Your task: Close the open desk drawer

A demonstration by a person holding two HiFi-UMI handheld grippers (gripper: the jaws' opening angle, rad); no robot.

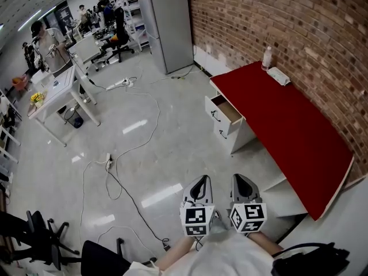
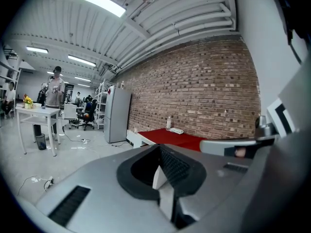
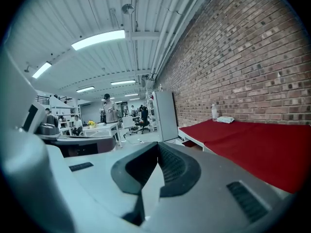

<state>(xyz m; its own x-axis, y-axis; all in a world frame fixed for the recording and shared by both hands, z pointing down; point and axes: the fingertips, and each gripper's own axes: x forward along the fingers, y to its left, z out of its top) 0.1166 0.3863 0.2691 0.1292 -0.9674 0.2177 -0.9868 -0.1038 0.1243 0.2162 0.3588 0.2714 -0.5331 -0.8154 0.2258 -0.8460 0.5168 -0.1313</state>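
A grey cabinet (image 1: pixel 168 25) is standing at twelve o'clock against the brick wall (image 1: pixel 299 22). A bottle (image 1: pixel 267 57) is standing at two o'clock, a white object (image 1: pixel 279 76) lying just beside it. Cables (image 1: pixel 158 112) are trailing across the floor (image 1: pixel 172 154), and a white table (image 1: pixel 57 94) is standing at ten o'clock.

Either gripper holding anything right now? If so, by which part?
Nothing is held. The left gripper and right gripper both have their jaws together with nothing between them, well short of the open drawer.

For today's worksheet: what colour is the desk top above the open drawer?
Red. The desk top shows best in the head view.
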